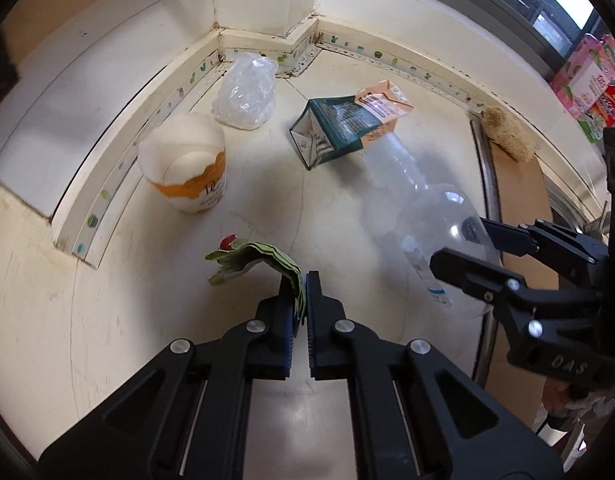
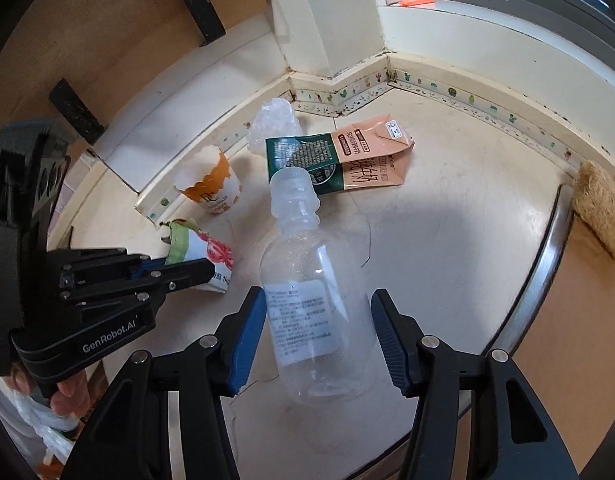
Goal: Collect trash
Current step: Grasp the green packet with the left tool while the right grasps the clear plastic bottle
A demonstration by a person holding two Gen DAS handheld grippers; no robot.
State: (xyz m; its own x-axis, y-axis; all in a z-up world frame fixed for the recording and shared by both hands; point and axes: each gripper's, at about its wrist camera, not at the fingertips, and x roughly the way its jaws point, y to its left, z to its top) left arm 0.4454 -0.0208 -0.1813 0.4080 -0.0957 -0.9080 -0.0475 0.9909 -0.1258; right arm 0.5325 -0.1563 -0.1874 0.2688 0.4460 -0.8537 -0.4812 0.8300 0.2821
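Nearest us, our left claw (image 1: 301, 300) pinched the folded green wrapper (image 1: 263, 262), its free end drooping over the floor (image 1: 107, 320). Our right claw (image 2: 319, 344) stood spread around the clear plastic bottle (image 2: 311, 304); whether the blue pads (image 2: 247, 340) touched it we could not tell. The bottle looked empty, cap pointing away. Bare floor lay open to the right, up to a metal strip (image 2: 547, 280). Beyond stood a white-and-orange cup (image 1: 185, 164), torn at the rim, and a flattened milk carton (image 1: 347, 120) lay on its side. Farthest, a crumpled clear bag (image 1: 247, 92) sat against the baseboard (image 1: 267, 40) corner.
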